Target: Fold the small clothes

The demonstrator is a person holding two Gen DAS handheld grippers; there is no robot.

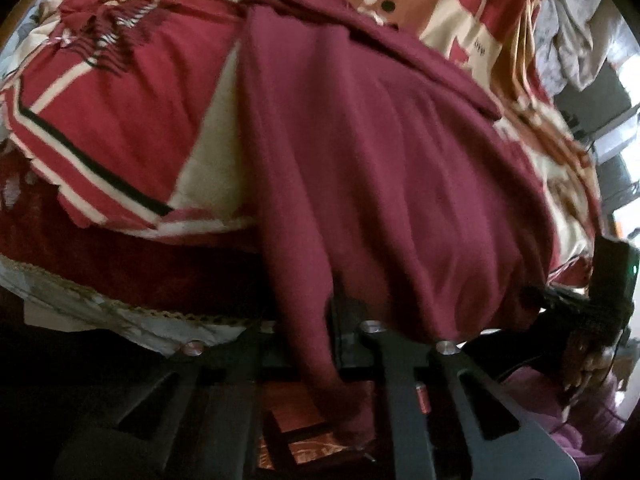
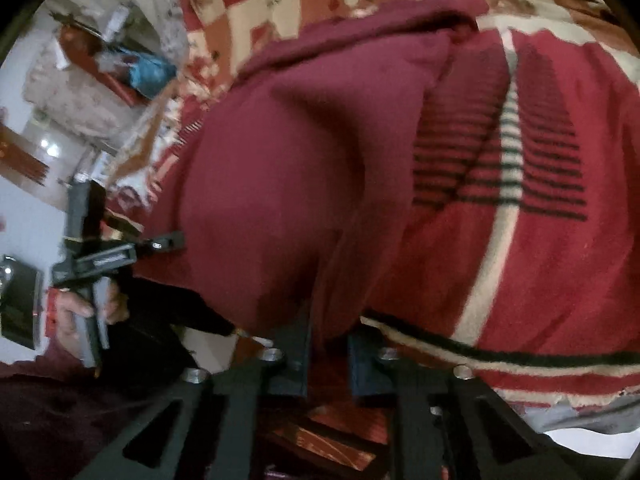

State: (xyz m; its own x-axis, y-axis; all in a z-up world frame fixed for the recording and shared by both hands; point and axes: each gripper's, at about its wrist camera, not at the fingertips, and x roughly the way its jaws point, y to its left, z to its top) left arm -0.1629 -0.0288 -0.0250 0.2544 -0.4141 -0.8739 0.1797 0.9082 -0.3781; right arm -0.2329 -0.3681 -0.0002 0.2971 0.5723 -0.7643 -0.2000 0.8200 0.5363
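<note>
Gripping the maroon garment [image 1: 380, 160] at its near hem, left gripper [image 1: 336, 344] and right gripper [image 2: 328, 344] are both clamped; next, judged: lift and fold away across the blanket [image 1: 100, 120].

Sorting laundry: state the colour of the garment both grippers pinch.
Plain maroon garment; left wrist view.

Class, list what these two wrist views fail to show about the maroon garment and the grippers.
- Left gripper pads: left wrist view, covered by maroon garment.
- Garment's type: both views, bunched and blurred.
- Right gripper pinch point: right wrist view, dark and blurred.
</note>
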